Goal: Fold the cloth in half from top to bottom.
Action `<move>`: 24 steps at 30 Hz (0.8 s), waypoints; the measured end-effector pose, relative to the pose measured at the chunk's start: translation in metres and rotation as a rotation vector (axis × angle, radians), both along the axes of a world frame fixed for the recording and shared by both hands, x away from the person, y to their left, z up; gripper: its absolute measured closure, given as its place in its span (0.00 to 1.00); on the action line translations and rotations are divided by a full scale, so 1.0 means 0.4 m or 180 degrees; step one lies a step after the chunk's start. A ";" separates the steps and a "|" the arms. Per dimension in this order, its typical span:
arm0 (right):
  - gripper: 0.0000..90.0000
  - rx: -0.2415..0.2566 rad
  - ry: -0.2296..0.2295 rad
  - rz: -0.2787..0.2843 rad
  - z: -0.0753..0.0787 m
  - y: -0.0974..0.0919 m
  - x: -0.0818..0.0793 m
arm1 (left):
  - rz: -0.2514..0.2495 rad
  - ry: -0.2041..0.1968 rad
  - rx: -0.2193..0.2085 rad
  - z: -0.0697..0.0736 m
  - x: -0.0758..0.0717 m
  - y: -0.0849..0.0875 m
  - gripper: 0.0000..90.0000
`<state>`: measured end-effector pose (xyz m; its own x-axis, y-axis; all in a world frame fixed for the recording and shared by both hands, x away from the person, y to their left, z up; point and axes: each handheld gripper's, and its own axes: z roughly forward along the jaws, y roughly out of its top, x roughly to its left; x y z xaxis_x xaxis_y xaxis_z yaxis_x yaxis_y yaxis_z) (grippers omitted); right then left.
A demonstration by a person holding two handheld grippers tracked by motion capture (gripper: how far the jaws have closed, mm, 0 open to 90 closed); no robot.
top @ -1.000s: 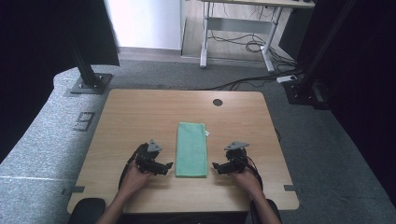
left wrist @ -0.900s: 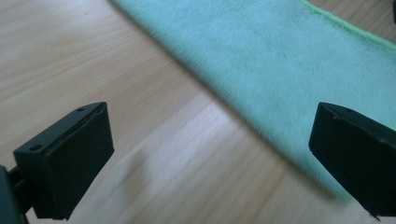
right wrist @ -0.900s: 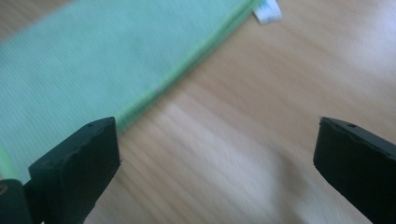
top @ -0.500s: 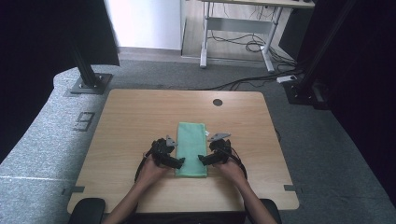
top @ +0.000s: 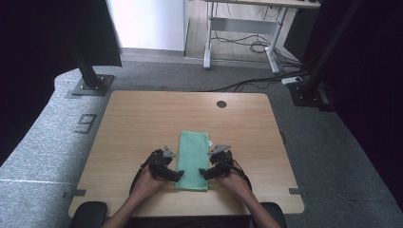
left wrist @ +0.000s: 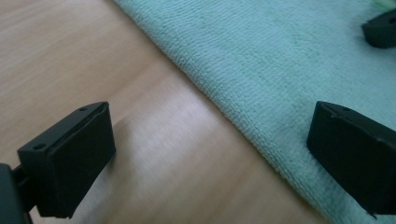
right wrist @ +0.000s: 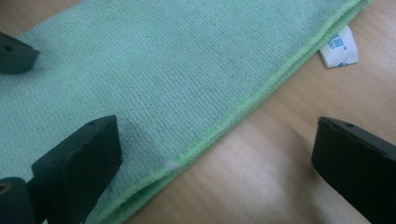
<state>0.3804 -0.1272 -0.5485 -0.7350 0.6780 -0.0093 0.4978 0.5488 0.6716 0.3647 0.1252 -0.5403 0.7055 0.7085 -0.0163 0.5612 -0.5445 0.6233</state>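
Both grippers open, straddling green towel (top: 192,159) long edges, near end.

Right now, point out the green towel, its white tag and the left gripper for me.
green towel (top: 192,154), high view, middle of its top face.
white tag (right wrist: 339,46), right gripper view, centre of the label.
left gripper (left wrist: 210,154), left gripper view, midway between its open jaws.

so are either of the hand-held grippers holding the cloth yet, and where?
Nothing is held. Both are open: the left hand-held gripper straddles the green cloth at its left edge, the right hand-held gripper at its right edge.
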 end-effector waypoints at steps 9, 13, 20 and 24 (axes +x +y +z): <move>0.02 0.0056 0.0038 0.0010 -0.004 -0.009 -0.009 | 0.0259 -0.0140 -0.0091 0.008 0.087 0.003 0.01; 0.02 0.0063 0.0036 0.0018 -0.004 -0.010 -0.008 | 0.0259 -0.0184 0.0034 -0.011 0.091 -0.003 0.00; 0.01 0.0058 0.0043 0.0031 -0.004 -0.009 -0.006 | 0.0262 -0.0170 -0.0087 -0.020 0.089 0.005 0.02; 0.04 0.0076 0.0104 0.0049 0.002 -0.010 0.000 | 0.0296 -0.0153 -0.0125 -0.022 0.086 0.007 0.03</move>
<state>0.3803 -0.1312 -0.5477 -0.7451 0.6663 0.0310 0.5113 0.5407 0.6680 0.3989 0.1280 -0.5490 0.6374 0.7704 -0.0129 0.5771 -0.4662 0.6706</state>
